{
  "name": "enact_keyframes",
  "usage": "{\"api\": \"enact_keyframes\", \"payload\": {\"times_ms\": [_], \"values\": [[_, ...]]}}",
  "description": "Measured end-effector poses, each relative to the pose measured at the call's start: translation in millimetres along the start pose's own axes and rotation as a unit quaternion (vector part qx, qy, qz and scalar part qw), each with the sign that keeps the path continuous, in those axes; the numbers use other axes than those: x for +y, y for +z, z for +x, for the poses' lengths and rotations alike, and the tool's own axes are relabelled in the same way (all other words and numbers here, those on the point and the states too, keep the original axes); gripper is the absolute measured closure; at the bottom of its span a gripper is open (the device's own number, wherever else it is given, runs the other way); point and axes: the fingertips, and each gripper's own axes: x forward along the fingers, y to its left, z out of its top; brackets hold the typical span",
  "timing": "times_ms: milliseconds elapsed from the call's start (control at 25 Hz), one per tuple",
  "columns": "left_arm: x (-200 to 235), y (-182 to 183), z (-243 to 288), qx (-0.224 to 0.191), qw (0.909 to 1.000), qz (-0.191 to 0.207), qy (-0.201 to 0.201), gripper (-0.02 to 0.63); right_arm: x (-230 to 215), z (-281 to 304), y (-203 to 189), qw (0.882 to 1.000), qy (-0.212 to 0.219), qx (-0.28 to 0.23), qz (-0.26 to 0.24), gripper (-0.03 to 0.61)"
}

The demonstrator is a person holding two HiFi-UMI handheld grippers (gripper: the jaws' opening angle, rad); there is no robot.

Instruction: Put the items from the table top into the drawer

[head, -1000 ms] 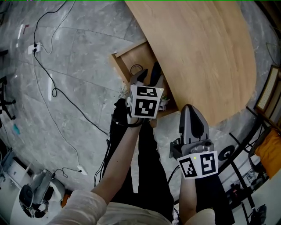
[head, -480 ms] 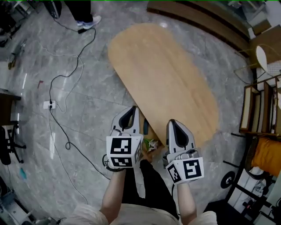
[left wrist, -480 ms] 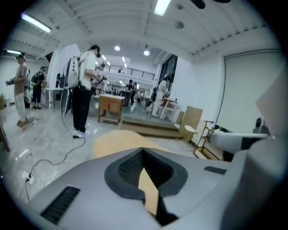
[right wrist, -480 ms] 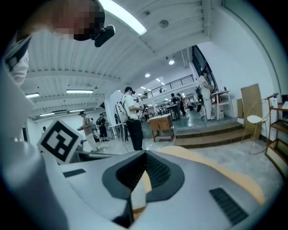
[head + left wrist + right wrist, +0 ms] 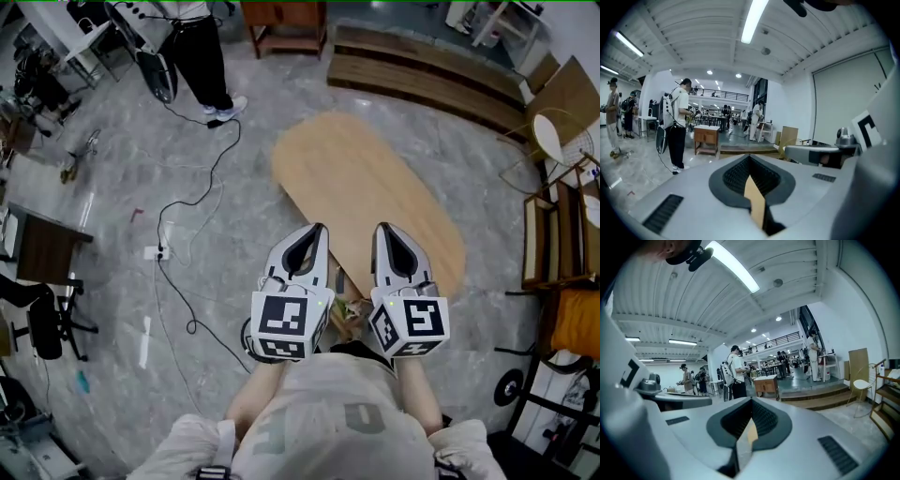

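Both grippers are held up high, side by side in front of my chest, far above the oval wooden table [image 5: 375, 187]. In the head view the left gripper [image 5: 314, 231] and the right gripper [image 5: 386, 231] point forward with their jaws pressed together and nothing between them. Each gripper's own view confirms it: the left gripper [image 5: 750, 158] and the right gripper [image 5: 751, 403] have their dark pads meeting over an open hall. A sliver of the open drawer [image 5: 348, 310] with items in it shows between the two grippers. The table top looks bare.
A person [image 5: 202, 47] stands at the far left by a black cable [image 5: 187, 272] trailing over the grey floor. Wooden steps [image 5: 422, 75] lie beyond the table. Chairs and shelves [image 5: 553, 253] stand at the right, an office chair [image 5: 37, 319] at the left.
Both grippers have risen from the drawer to chest height, and the head view has pulled far up from the table. The left jaws, apart over the drawer before, are now shut.
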Motion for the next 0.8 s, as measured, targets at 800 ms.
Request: {"api": "enact_keyframes", "payload": {"times_ms": [800], "values": [[15, 14, -1, -0.017, 0.9997, 0.016, -0.008, 0.605, 18, 7, 13, 0.999, 0.008, 0.004, -0.035, 0.574]]}}
